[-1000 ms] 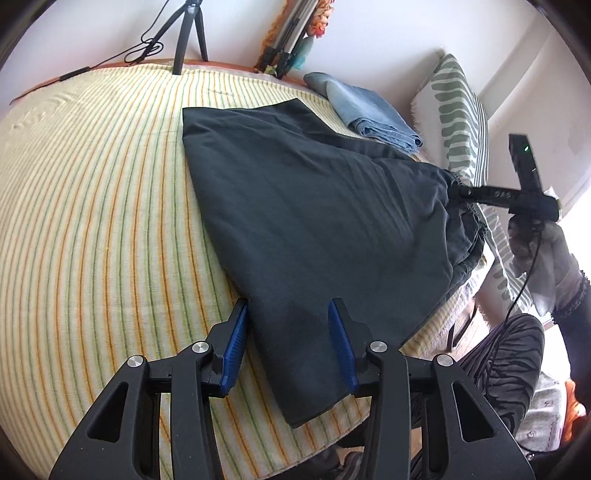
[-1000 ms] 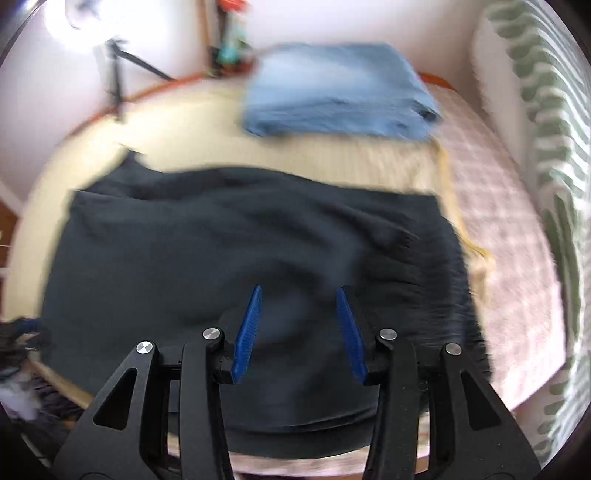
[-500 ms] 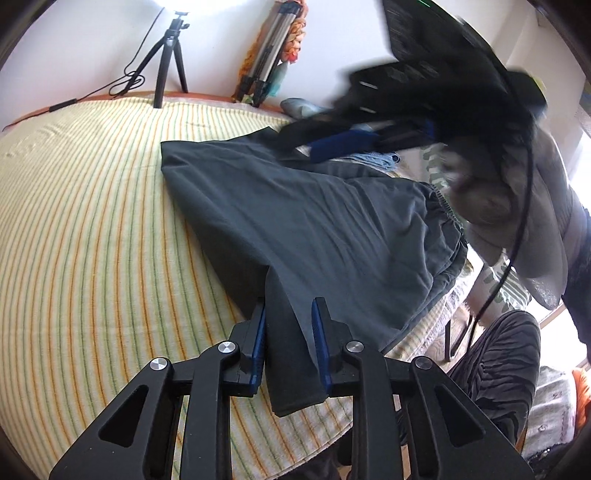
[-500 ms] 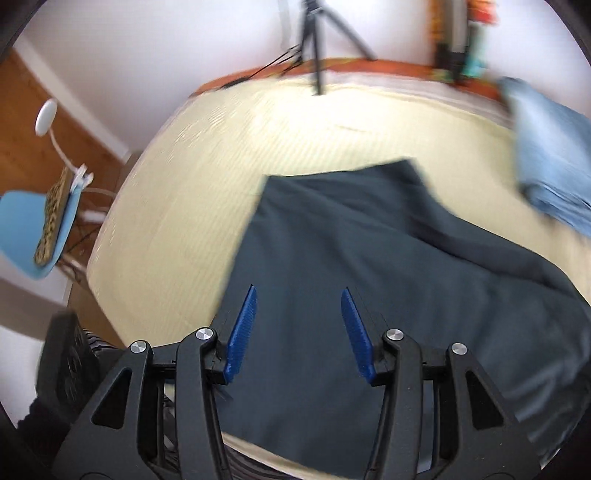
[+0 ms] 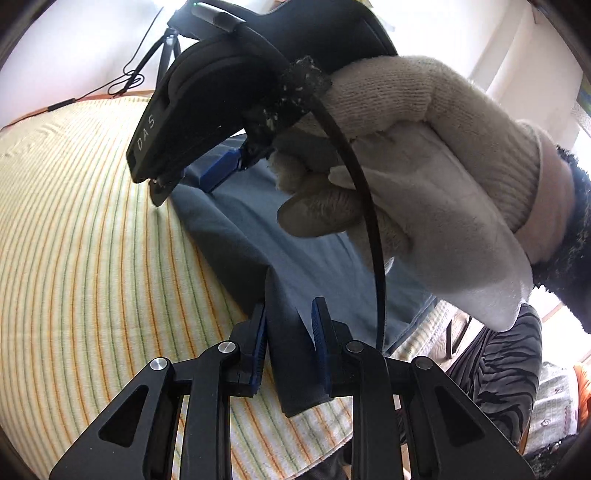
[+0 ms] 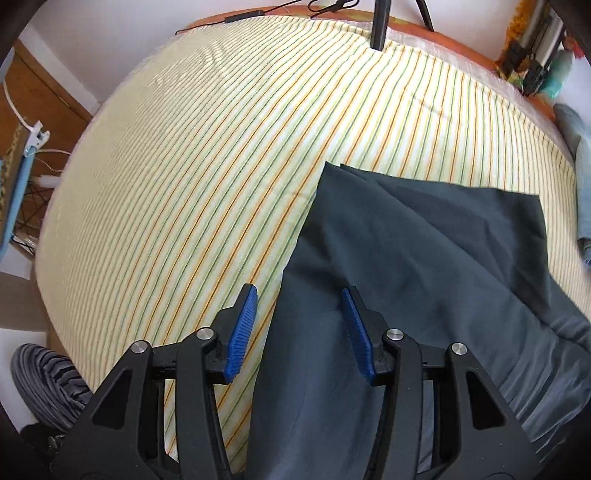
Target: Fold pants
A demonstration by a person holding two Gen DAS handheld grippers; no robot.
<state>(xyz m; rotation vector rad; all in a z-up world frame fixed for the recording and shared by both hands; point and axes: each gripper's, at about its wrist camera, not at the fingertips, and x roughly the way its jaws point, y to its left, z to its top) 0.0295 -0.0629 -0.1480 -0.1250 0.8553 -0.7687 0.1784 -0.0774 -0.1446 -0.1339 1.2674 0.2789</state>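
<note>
Dark grey pants (image 6: pixel 424 266) lie on the striped bedsheet (image 6: pixel 221 166). In the left wrist view my left gripper (image 5: pixel 288 325) is shut on a raised fold of the pants (image 5: pixel 284 354) near the bed's front edge. My right gripper (image 6: pixel 299 325) is open, its blue pads astride the pants' left edge, low over the cloth. In the left wrist view the right gripper's body and the gloved hand (image 5: pixel 424 166) holding it fill the upper half and hide most of the pants.
Folded blue jeans (image 6: pixel 583 177) lie at the bed's far right. A tripod leg (image 6: pixel 380 26) stands at the far edge. A blue chair (image 6: pixel 14 184) is off the bed to the left. A striped-trousered leg (image 5: pixel 495 369) is by the near edge.
My left gripper has closed on the pants' edge and holds it. My right gripper has swung across over the pants toward the left edge, now close in front of the left camera.
</note>
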